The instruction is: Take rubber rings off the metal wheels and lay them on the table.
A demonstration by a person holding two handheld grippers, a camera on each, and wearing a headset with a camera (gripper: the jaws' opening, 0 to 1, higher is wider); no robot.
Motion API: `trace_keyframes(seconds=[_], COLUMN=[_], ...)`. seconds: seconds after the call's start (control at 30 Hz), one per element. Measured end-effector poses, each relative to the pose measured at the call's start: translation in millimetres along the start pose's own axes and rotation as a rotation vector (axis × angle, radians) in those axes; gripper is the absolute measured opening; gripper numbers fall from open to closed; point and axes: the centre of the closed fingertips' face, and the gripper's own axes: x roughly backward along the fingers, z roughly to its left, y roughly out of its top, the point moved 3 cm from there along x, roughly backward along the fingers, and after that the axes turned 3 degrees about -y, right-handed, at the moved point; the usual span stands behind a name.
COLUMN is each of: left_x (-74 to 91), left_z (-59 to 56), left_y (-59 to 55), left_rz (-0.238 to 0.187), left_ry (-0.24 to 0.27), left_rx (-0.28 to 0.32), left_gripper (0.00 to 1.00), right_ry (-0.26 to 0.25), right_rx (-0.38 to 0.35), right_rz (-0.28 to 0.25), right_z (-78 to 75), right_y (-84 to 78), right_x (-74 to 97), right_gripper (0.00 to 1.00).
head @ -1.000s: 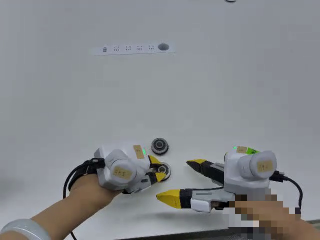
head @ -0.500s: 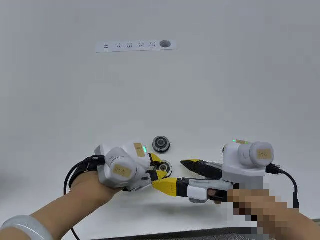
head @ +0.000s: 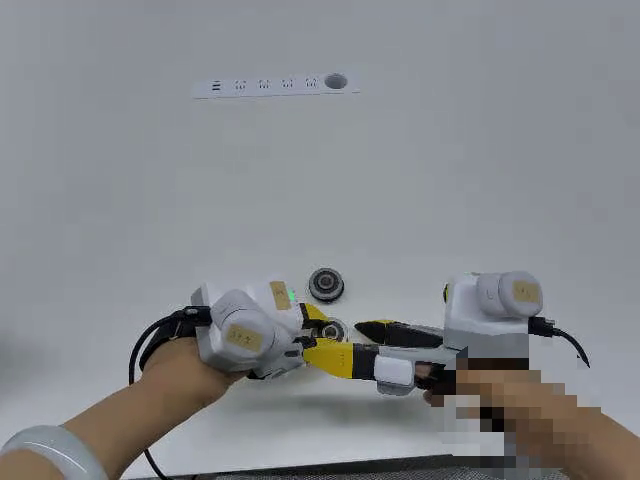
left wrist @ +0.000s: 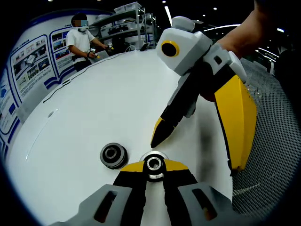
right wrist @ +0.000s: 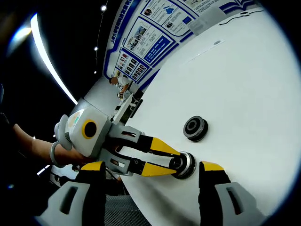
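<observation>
A small metal wheel (head: pixel 331 328) sits low over the white table (head: pixel 450 200), and my left gripper (head: pixel 321 333) is shut on it; the yellow fingertips clamp its sides (left wrist: pixel 154 165). My right gripper (head: pixel 338 338) comes in from the right, open, with one jaw on each side of that wheel (right wrist: pixel 183 165). In the right gripper view my own jaws (right wrist: pixel 151 168) stand wide apart. A second wheel (head: pixel 326 284) with a black rubber ring lies flat just behind (left wrist: pixel 113 155), also (right wrist: pixel 195 128).
A white power strip (head: pixel 275 86) lies far back on the table. The front table edge runs just under both hands. A person (left wrist: pixel 82 40) stands beyond the far end of the table. Wall posters (right wrist: pixel 155 37) hang behind.
My right gripper has moved left and now straddles the wheel held by the left gripper. The left gripper and the second wheel have stayed put.
</observation>
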Motion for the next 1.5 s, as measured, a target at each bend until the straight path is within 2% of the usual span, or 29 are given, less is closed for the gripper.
trace_keyframes(seconds=[0.73, 1.5], left_x=[0.2, -0.5], left_z=[0.6, 1.6], left_y=[-0.7, -2.9], left_rz=[-0.009, -0.009], left_ry=[-0.007, -0.005], left_rx=[0.011, 0.015], left_gripper=[0.13, 0.13], right_ry=[0.043, 0.058], right_rx=[-0.019, -0.025], right_rz=[0.097, 0.100], right_z=[1.0, 5.4], right_y=[-0.8, -2.7], right_x=[-7.7, 1.1], right_gripper=[0.80, 0.79])
